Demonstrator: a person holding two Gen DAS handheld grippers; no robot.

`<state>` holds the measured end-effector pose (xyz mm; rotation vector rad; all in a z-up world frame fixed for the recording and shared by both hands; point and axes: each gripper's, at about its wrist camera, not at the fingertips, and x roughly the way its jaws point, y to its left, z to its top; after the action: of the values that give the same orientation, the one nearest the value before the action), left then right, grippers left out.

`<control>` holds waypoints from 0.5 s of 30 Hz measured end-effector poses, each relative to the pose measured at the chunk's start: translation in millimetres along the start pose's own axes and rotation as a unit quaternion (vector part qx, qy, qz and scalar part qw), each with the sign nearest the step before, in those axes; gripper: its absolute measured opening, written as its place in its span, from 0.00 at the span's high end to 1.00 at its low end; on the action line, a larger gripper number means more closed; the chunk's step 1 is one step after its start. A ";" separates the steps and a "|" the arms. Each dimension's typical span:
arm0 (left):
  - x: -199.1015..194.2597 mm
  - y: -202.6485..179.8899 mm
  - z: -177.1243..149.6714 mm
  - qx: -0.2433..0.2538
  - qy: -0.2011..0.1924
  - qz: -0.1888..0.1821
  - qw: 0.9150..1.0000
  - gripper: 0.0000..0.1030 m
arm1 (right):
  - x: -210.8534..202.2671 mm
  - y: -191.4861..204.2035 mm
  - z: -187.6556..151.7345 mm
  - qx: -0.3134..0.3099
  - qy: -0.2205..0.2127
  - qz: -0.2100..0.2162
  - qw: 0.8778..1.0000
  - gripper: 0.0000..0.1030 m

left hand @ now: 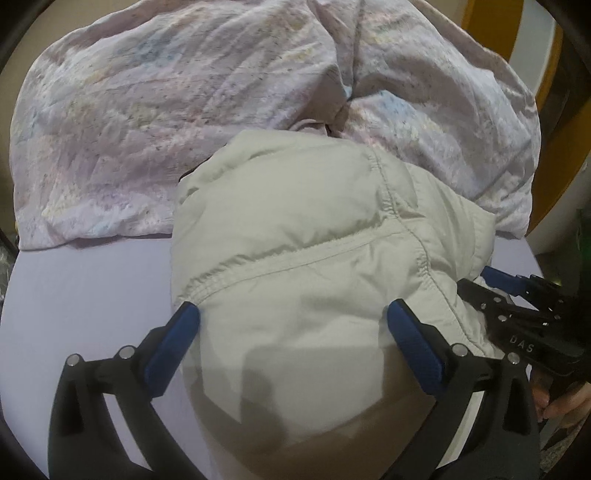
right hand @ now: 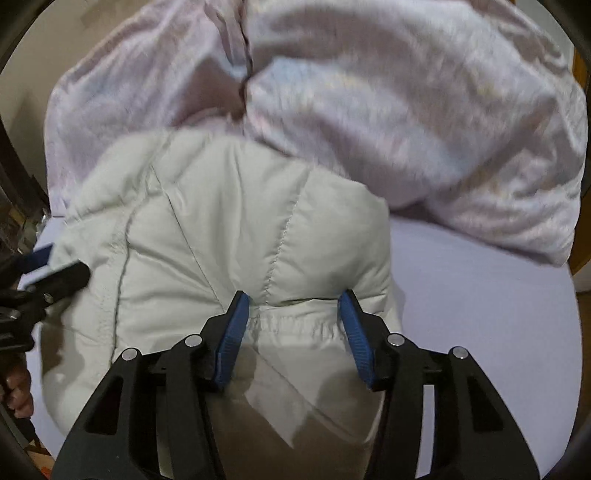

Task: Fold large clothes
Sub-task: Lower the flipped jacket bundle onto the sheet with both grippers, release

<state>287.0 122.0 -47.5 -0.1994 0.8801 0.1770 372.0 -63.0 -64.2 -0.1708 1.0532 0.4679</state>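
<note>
Two hand-held grippers sit over the same garment, and neither one is clamping anything. Your left hand-held gripper (left hand: pixel 293 321) has its jaws spread as wide as they go, the blue pads (left hand: pixel 173 349) straddling the near part of the pale grey padded jacket (left hand: pixel 314 236) without pressing on it. Your right hand-held gripper (right hand: pixel 293 321) stands about half spread, its pads either side of a stitched seam on the jacket (right hand: pixel 229 229); whether the left pad brushes the fabric you cannot tell, but no fold is pinched between them.

The jacket lies bunched and puffy directly ahead of and beneath both hand-held grippers, resting on the lilac bed sheet (left hand: pixel 92 280). Just to the right of your left hand-held gripper, the other hand-held gripper (left hand: pixel 517 306) lies against the jacket's edge, with fingers (left hand: pixel 561 402) of the hand showing below it. From the right wrist view, the left hand-held gripper (right hand: pixel 40 280) sits at the jacket's left edge.

Beyond the jacket, a crumpled pinkish patterned duvet (left hand: pixel 147 122) is heaped across the far side of the bed, touching and slightly overlapping the jacket's far end. It crowds the space ahead; bare sheet (right hand: pixel 480 295) lies to the right of your right hand-held gripper. An orange-brown piece of furniture (left hand: pixel 480 22) shows past the duvet at far right.
</note>
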 end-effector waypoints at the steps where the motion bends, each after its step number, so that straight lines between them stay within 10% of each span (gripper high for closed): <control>1: 2.8 -1.5 0.2 0.005 0.000 0.005 1.000 0.02 | 2.9 -0.7 0.6 0.003 0.004 0.000 1.000 0.48; 15: 31.9 -6.6 -0.3 0.020 0.012 0.057 0.998 0.02 | 29.6 -4.6 -3.4 0.004 0.017 -0.020 1.000 0.48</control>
<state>308.3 117.8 -71.8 -0.1140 0.9180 0.2623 383.5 -59.8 -92.0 -0.1936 1.0828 0.4265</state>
